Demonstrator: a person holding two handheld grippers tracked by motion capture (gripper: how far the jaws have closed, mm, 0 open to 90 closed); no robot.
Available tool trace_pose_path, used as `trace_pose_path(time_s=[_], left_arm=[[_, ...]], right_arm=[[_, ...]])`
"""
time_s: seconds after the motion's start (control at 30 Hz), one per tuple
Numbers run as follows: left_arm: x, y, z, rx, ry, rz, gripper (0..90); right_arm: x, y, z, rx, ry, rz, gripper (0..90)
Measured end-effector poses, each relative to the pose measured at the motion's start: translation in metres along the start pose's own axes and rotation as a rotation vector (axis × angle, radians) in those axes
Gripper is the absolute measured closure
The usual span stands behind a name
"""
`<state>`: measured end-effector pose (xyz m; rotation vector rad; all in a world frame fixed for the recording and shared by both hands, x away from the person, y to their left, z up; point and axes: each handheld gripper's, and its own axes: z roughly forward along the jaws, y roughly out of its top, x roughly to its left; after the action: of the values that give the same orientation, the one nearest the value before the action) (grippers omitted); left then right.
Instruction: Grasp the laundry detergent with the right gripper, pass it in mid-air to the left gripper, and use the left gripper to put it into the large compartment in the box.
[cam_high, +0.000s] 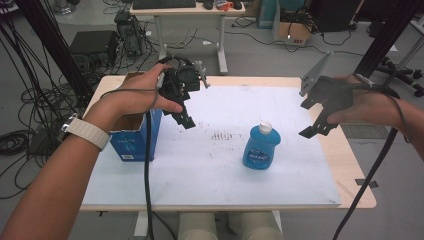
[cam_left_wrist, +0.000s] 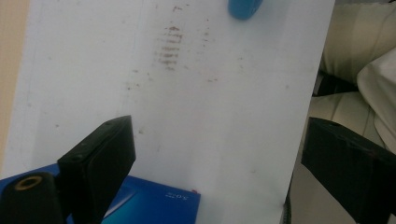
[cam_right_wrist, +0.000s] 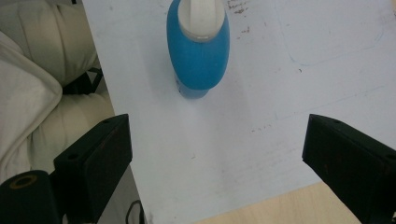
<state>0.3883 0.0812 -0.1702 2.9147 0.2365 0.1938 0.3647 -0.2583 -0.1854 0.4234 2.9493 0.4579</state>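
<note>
Bottle (cam_high: 261, 146) stands upright mid-worktop (cam_high: 210, 170), nothing touching it. Your left hand-held gripper (cam_high: 184, 120) hangs open beside the blue box (cam_high: 135, 142); your right hand-held gripper (cam_high: 311, 126) is open, empty. Bottle label unreadable.

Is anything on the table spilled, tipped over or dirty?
Nothing is spilled. The blue soap bottle stands upright with its cap on. Only the white mat has dark scuff marks near its middle.
</note>
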Motion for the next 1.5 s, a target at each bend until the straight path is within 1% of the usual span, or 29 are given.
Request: trace_pose_path(time_s=[0.07,0.1,0.17,0.2,0.23,0.27,0.33,0.37,0.4,0.47,0.53,0.57,0.7,0.73,0.77,0.83,0.87,0.9,0.93,0.97,1.03,1.1,1.13,1.2,1.33,1.37,1.4,1.43,1.5], left_arm=[[0.0,0.0,0.0,-0.005,0.0,-0.002,7.9],[0.0,0.0,0.0,-0.007,0.002,-0.003,7.8],[0.0,0.0,0.0,-0.008,0.004,0.0,7.9],[0.0,0.0,0.0,-0.008,0.004,0.0,7.9],[0.0,0.001,0.001,-0.002,0.004,-0.004,7.9],[-0.001,0.001,0.001,-0.003,0.007,-0.004,7.9],[-0.002,0.003,0.001,-0.006,0.009,0.001,8.1],[-0.003,0.003,0.001,-0.004,0.008,0.004,8.2],[-0.003,0.003,0.0,-0.003,0.008,0.002,8.3],[-0.003,0.004,0.0,-0.004,0.01,0.005,8.3],[-0.003,0.004,0.0,-0.006,0.009,0.003,8.6],[-0.003,0.004,0.001,-0.005,0.01,0.002,8.7],[-0.005,0.003,0.001,-0.006,0.012,0.002,8.9],[-0.006,0.003,0.0,-0.007,0.013,0.0,8.9],[-0.006,0.002,0.0,-0.007,0.012,-0.002,8.9],[-0.007,0.002,0.0,-0.012,0.014,-0.005,9.0],[-0.007,0.001,0.0,-0.013,0.013,-0.005,9.0],[-0.007,0.001,0.0,-0.016,0.014,-0.004,9.0],[-0.008,0.001,0.0,-0.018,0.015,-0.007,9.0],[-0.008,0.001,0.001,-0.021,0.015,-0.004,9.0],[-0.008,0.001,0.001,-0.018,0.013,-0.01,9.0],[-0.008,0.001,0.002,-0.024,0.016,-0.005,9.1],[-0.008,0.001,0.002,-0.025,0.015,-0.005,9.1],[-0.008,0.002,0.002,-0.022,0.014,-0.004,9.1],[-0.007,0.003,0.004,-0.023,0.011,-0.007,9.1],[-0.007,0.003,0.004,-0.024,0.011,-0.006,9.1],[-0.007,0.003,0.004,-0.025,0.012,-0.005,9.2],[-0.007,0.003,0.004,-0.027,0.013,-0.007,9.2],[-0.007,0.003,0.005,-0.03,0.013,-0.006,9.3]], right_arm=[[0.002,-0.001,0.001,-0.01,0.0,0.014,7.6],[0.001,-0.001,0.002,-0.006,-0.001,0.0,7.5],[0.001,-0.002,0.003,-0.011,0.0,0.002,7.2],[0.002,-0.003,0.004,-0.017,0.001,0.013,7.1],[0.001,-0.004,0.005,-0.014,-0.003,-0.001,7.0],[0.002,-0.004,0.005,-0.018,-0.002,0.008,6.9],[0.002,-0.006,0.007,-0.017,-0.004,-0.001,6.9],[0.003,-0.006,0.008,-0.023,-0.001,0.007,6.9],[0.002,-0.007,0.009,-0.021,-0.003,-0.007,6.8],[0.004,-0.009,0.011,-0.034,0.0,0.008,6.5],[0.003,-0.011,0.013,-0.038,0.0,-0.011,6.2],[0.004,-0.012,0.014,-0.046,0.002,-0.003,5.8],[0.005,-0.015,0.021,-0.059,0.001,-0.006,5.4],[0.006,-0.016,0.023,-0.068,0.004,0.008,5.4],[0.006,-0.016,0.025,-0.07,0.002,0.001,5.4],[0.007,-0.018,0.028,-0.083,0.006,0.016,5.4],[0.009,-0.018,0.03,-0.094,0.008,0.034,5.3],[0.007,-0.019,0.031,-0.093,0.005,0.011,5.4],[0.006,-0.02,0.032,-0.094,0.004,0.001,5.4],[0.006,-0.021,0.034,-0.102,0.005,0.002,5.3],[0.006,-0.023,0.037,-0.117,0.005,0.008,5.3],[0.006,-0.024,0.039,-0.133,0.001,0.016,5.0],[0.008,-0.024,0.041,-0.151,0.009,0.047,5.1],[0.009,-0.025,0.044,-0.169,0.018,0.067,5.1],[0.008,-0.028,0.05,-0.183,0.019,0.059,5.2],[0.005,-0.029,0.053,-0.208,0.011,0.013,5.1],[0.005,-0.03,0.054,-0.213,0.012,0.014,5.2],[0.003,-0.031,0.057,-0.231,0.011,-0.014,5.3],[0.002,-0.032,0.059,-0.242,0.013,-0.008,5.2]])
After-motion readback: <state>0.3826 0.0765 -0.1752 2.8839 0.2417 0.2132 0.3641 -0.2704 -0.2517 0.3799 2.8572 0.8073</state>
